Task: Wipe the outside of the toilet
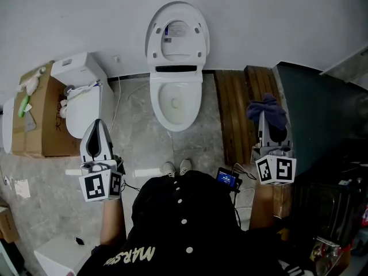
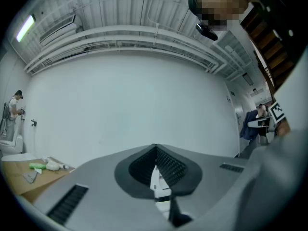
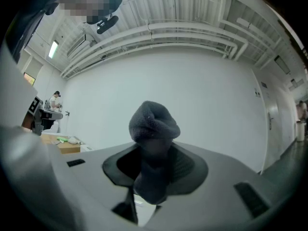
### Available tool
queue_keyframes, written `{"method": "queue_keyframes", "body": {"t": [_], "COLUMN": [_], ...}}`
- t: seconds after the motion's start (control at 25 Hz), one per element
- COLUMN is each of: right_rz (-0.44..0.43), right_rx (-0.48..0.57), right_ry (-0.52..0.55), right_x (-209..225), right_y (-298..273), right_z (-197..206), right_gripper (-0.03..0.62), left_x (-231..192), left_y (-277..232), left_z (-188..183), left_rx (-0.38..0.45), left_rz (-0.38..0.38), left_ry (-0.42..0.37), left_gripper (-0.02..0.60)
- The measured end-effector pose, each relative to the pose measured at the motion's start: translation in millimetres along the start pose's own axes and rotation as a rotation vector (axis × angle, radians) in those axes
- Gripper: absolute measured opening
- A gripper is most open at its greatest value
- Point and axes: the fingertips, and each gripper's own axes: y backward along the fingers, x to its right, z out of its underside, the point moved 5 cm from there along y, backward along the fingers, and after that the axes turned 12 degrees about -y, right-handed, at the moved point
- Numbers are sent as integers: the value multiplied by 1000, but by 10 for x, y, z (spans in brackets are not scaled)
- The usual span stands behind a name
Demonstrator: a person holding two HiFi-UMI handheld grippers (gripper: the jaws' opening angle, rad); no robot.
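Head view: white ceramic toilet (image 1: 175, 96), lid raised, upper centre, well apart from both tools. Left tool (image 1: 96, 137) lower left; right tool (image 1: 268, 132) right, carrying dark grey bunched cloth (image 1: 267, 109).
Left gripper view: jaws closed together, nothing between.
Right gripper view: jaws clamped on cloth's lower part.
Risk: wad looks loosely bunched, so pressing on the bowl may drag it free.

glossy white ceramic toilet (image 1: 176, 119), fuzzy dk cloth (image 3: 153, 124), matt cardboard box (image 1: 43, 119)
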Motion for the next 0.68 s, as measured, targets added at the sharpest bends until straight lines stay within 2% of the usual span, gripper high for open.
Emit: {"method": "queue_keyframes", "body": {"t": [0.2,0.68], "right_rz": [2,-4], "right_rx": [-4,-5], "right_ry": [-1,3], "right_x": [8,10], "right_y": [-25,-106], "right_z": [13,13], "right_gripper": [132,132], "left_x": [-12,-33], "left_y": [-18,-33], "left_z": [-17,22], "left_rx": [17,-8], "left_rz": [0,0], "left_ry": [-10,-29], "left_gripper": [11,11]}}
